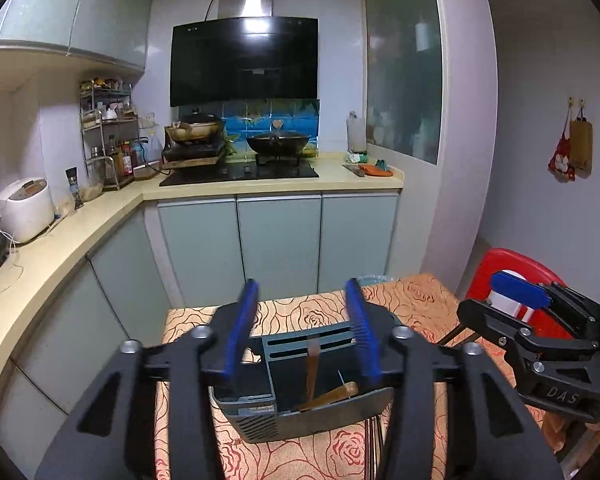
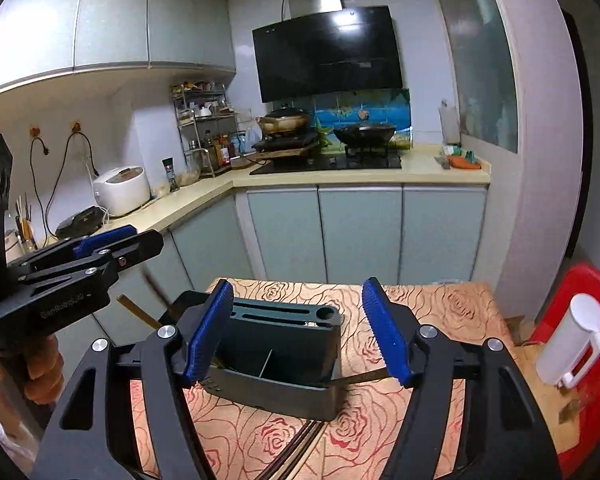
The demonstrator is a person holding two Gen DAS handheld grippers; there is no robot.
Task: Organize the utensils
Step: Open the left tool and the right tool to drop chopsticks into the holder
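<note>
A dark grey utensil holder [image 1: 260, 420] [image 2: 300, 396] stands on the rose-patterned table. My left gripper [image 1: 302, 292] hovers open just above it, pads apart with nothing pressed between them. A blurred brown stick [image 1: 312, 368] hangs over the holder's compartment, and a wooden handle [image 1: 334, 396] leans inside it. My right gripper [image 2: 298, 288] is also open over the holder. A thin dark stick [image 2: 356, 378] lies across the holder's right corner, below the right pad. The left gripper [image 2: 148, 238] shows at the left, with blurred brown sticks [image 2: 138, 314] beneath it.
Loose chopsticks [image 2: 296, 448] lie on the tablecloth [image 2: 440, 304] in front of the holder. A red stool [image 2: 580, 320] carrying a white dispenser [image 2: 572, 340] stands to the right. Cabinets and a counter [image 1: 100, 216] with a rice cooker [image 1: 24, 208] run along the left and back.
</note>
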